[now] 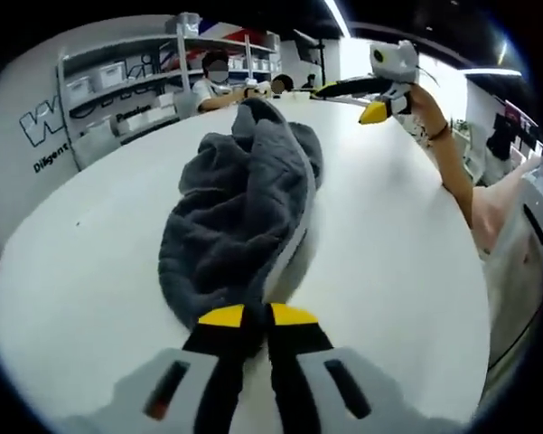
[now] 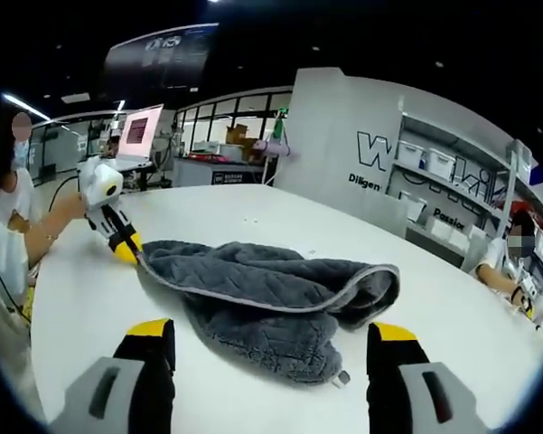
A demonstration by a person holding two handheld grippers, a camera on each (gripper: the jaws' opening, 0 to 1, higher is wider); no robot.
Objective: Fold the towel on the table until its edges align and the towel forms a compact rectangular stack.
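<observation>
The left hand-held gripper [image 1: 257, 316] pinches the grey towel [image 1: 239, 221] (rumpled) on the white surface [image 1: 90, 271]. The right hand-held gripper [image 2: 271, 339] hangs released.

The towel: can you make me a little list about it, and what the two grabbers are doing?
towel: dark grey towel, bunched up, not folded yet
table: white table, the towel lies on it
left gripper: left gripper shut on a corner of the towel
right gripper: right gripper open, near the towel, not touching it
background: shelves with white boxes, people sitting beyond the table
</observation>
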